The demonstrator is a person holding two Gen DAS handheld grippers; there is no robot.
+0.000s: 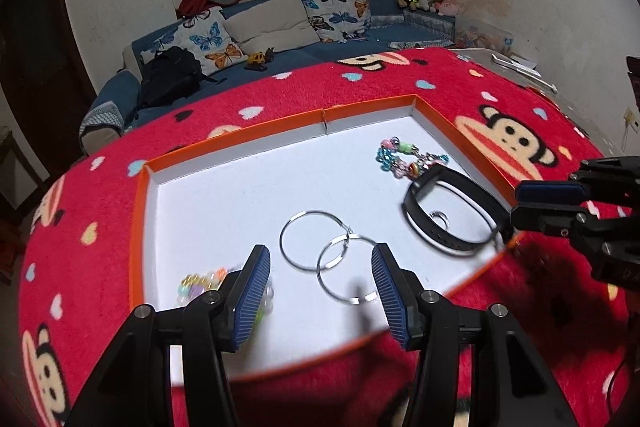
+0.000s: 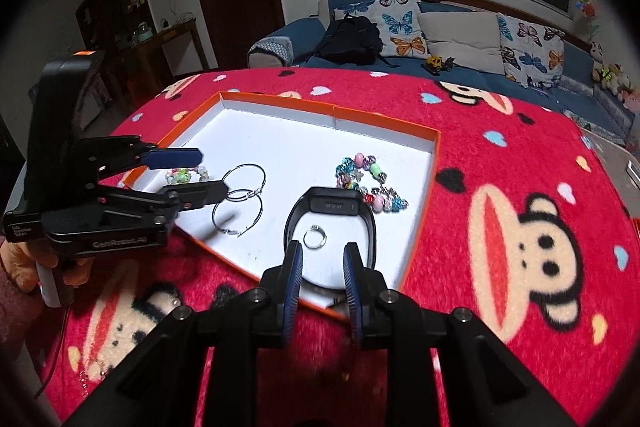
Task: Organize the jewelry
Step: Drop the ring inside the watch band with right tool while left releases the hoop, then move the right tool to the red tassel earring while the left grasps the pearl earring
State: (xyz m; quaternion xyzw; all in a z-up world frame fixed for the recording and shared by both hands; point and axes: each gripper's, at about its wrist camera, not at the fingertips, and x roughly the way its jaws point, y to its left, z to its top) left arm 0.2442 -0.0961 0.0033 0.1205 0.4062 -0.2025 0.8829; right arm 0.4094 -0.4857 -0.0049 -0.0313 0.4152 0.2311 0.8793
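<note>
A shallow orange-rimmed white tray [image 1: 328, 115] [image 2: 335, 113] lies on the red monkey blanket. In it are two silver hoop earrings [image 1: 316, 247] [image 2: 240, 199], a black wristband [image 1: 452, 211] [image 2: 332, 207] with a small silver ring [image 1: 439, 217] [image 2: 315, 239] inside its loop, a colourful bead bracelet [image 1: 404, 157] [image 2: 368, 179], and a pale bead bracelet [image 1: 200, 283] [image 2: 186, 175]. My left gripper [image 1: 320, 283] [image 2: 210, 173] is open over the hoops. My right gripper [image 2: 323, 267] [image 1: 514, 203] is open at the tray's near edge, its fingers either side of the wristband's near part.
The red blanket [image 2: 500, 187] covers the table. A blue sofa [image 1: 280, 47] with butterfly cushions and a black backpack [image 2: 348, 39] stands behind. A dark door and a shelf [image 2: 132, 11] are at the far left in the right wrist view.
</note>
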